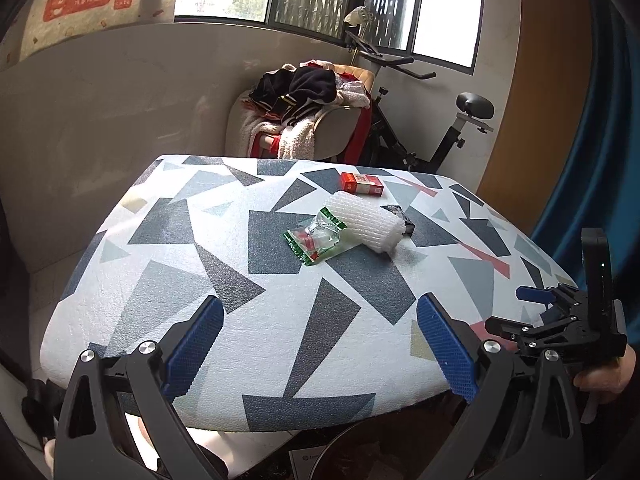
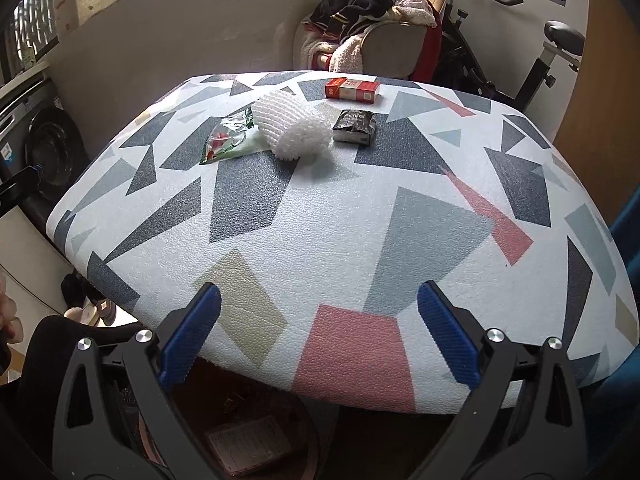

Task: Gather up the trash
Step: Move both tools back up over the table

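On the table point(image 2: 360, 216), foam netting point(image 2: 294, 126) lies diagonally, frayed end nearest; both tongs point(image 1: 320, 344) point(image 2: 318, 332) gape, released.

Four trash items lay clustered far across the table: a crumpled clear green-edged wrapper point(image 1: 316, 240) touching a white foam net sleeve point(image 1: 366, 222), a small black packet point(image 2: 355, 127) just beside, a red box point(image 1: 362, 184) behind.
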